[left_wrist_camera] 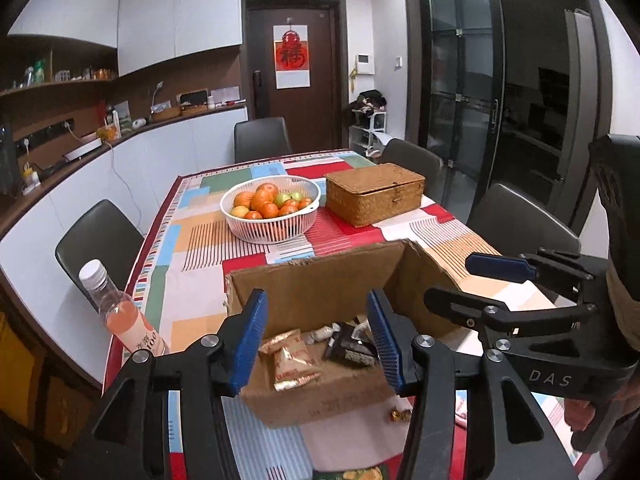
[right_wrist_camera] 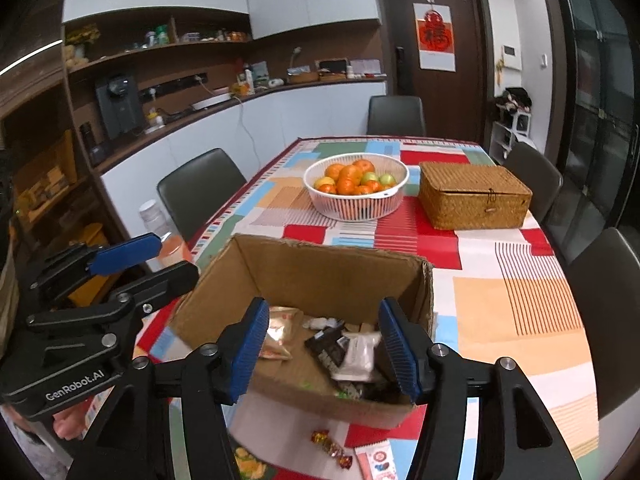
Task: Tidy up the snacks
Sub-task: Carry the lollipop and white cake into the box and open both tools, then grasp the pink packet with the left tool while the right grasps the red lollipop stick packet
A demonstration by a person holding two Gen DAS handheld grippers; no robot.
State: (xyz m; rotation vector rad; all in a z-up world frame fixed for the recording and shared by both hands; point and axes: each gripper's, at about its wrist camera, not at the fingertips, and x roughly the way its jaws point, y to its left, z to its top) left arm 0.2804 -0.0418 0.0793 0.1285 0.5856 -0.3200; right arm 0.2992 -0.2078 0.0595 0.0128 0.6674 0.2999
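Several snacks (right_wrist_camera: 344, 354) lie in the box (right_wrist_camera: 320, 268) at lower centre: light, crinkly, slippery packets, probably best pinched at an edge. Both the left gripper (left_wrist_camera: 316, 340) and the right gripper (right_wrist_camera: 324, 348) hang open and empty above. A patchwork table (right_wrist_camera: 500, 300) stands in a kitchen-dining room.

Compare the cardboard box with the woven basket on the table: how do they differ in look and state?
The cardboard box is open at the top and shows snack packets inside; the woven basket has its lid shut, so its contents are hidden. The box has smooth plain walls with ragged edges; the basket is textured wicker with a small front clasp. The box sits nearer the cameras, the basket farther back. Both are brown, rectangular, and on the patterned tablecloth.
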